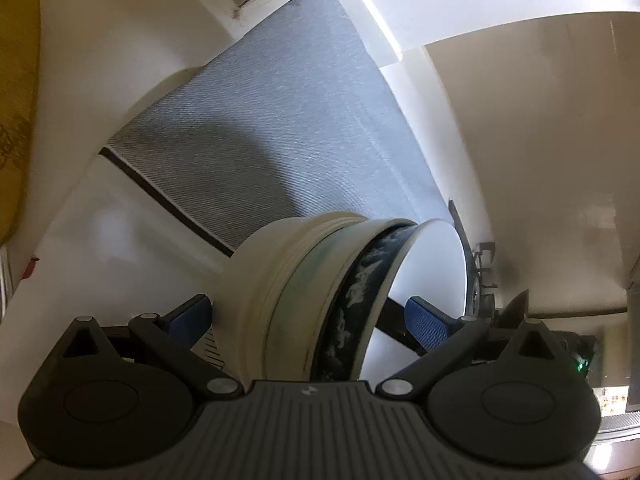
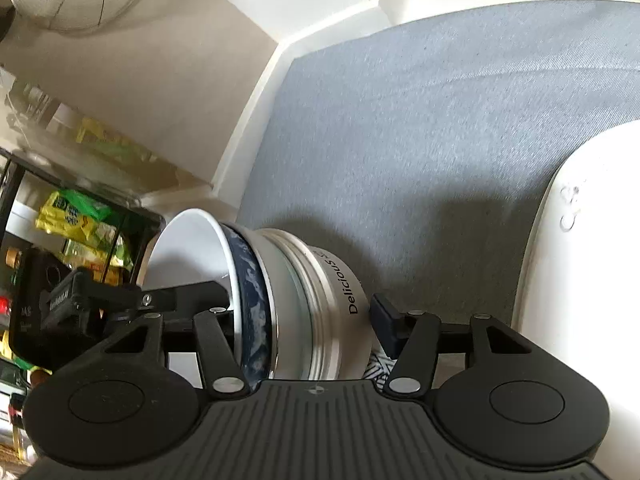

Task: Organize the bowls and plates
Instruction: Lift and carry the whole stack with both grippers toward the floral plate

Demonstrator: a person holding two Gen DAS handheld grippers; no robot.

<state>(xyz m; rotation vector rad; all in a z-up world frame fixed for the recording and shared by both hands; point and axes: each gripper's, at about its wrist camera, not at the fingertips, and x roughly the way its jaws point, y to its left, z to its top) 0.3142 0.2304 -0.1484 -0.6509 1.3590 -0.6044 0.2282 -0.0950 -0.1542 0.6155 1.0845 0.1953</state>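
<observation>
Left wrist view: a stack of bowls [image 1: 320,300] lies tipped on its side above a gray mat [image 1: 280,120]. Both tongs pinch it. The left gripper [image 1: 308,318] squeezes it between blue pads [image 1: 426,322]. The right gripper [image 2: 304,312] clamps the same stack [image 2: 280,304], one finger inside the white bowl [image 2: 188,248], near a white pot [image 2: 592,260].

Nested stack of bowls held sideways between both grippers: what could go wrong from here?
1. The nested stack of ceramic bowls is tipped on its side over the grey mat; the white inner bowl could slide out.
2. The left gripper and right gripper both have a finger inside that bowl, so they might knock together.
</observation>
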